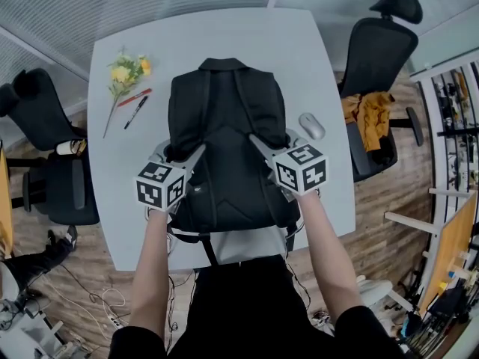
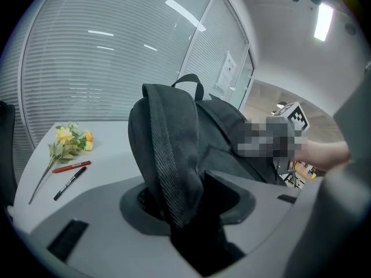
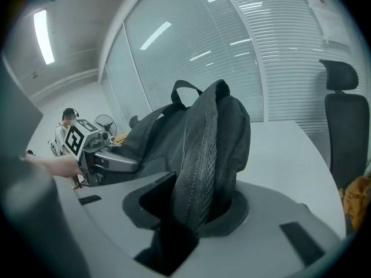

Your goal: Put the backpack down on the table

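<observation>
A black backpack (image 1: 224, 118) hangs over the middle of the white table (image 1: 322, 58), back panel up and carry handle at the far end. Its lower end reaches past the table's near edge. My left gripper (image 1: 196, 154) is shut on the left shoulder strap (image 2: 171, 155), which runs down between its jaws. My right gripper (image 1: 258, 142) is shut on the right shoulder strap (image 3: 203, 149) in the same way. Whether the backpack's weight rests on the table I cannot tell.
A bunch of yellow flowers (image 1: 126, 72), a red pen (image 1: 135, 97) and a black pen (image 1: 136, 112) lie at the table's left. A grey mouse (image 1: 311, 126) lies right of the backpack. Office chairs stand at the right (image 1: 378, 58) and left (image 1: 45, 118).
</observation>
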Available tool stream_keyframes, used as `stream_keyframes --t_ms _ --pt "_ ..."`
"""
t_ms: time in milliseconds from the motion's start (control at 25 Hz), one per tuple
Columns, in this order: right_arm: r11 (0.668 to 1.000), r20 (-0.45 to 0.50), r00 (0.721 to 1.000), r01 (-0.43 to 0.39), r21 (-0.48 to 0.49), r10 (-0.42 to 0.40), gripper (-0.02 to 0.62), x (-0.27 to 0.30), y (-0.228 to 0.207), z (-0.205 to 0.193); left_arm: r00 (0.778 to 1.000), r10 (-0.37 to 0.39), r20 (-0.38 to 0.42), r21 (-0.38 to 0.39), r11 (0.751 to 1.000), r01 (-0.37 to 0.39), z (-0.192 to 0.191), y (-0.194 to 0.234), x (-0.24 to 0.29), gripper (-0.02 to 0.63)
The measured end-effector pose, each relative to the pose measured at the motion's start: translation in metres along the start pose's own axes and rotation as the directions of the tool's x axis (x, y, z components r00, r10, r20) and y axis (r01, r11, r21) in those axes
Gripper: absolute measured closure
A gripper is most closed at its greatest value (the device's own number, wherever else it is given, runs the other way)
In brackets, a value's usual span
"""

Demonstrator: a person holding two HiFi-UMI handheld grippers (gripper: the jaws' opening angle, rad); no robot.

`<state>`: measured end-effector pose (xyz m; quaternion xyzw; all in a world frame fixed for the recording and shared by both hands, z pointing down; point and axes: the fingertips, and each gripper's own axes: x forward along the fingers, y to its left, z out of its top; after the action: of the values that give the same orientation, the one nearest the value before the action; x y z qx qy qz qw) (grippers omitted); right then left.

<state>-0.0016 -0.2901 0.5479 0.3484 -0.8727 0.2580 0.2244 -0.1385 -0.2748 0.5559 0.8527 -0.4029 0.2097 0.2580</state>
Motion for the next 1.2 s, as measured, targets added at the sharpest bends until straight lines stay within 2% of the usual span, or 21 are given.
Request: stream_keyframes --t_ms 480,1200 --pt "0.998 -0.064 0.997 -0.032 0.062 0.036 0.462 0.031 -0.018 -0.009 0.998 -0.008 -0.068 -0.024 1.0 0.007 -0.011 0.02 0.021 0.42" --pt "0.991 -0.167 0.985 -0.028 0.133 0.051 0.457 0.07 -0.047 -0.021 0.983 -0.033 -0.18 -0.095 0.995 0.016 -0.023 0.049 0.057 0.413"
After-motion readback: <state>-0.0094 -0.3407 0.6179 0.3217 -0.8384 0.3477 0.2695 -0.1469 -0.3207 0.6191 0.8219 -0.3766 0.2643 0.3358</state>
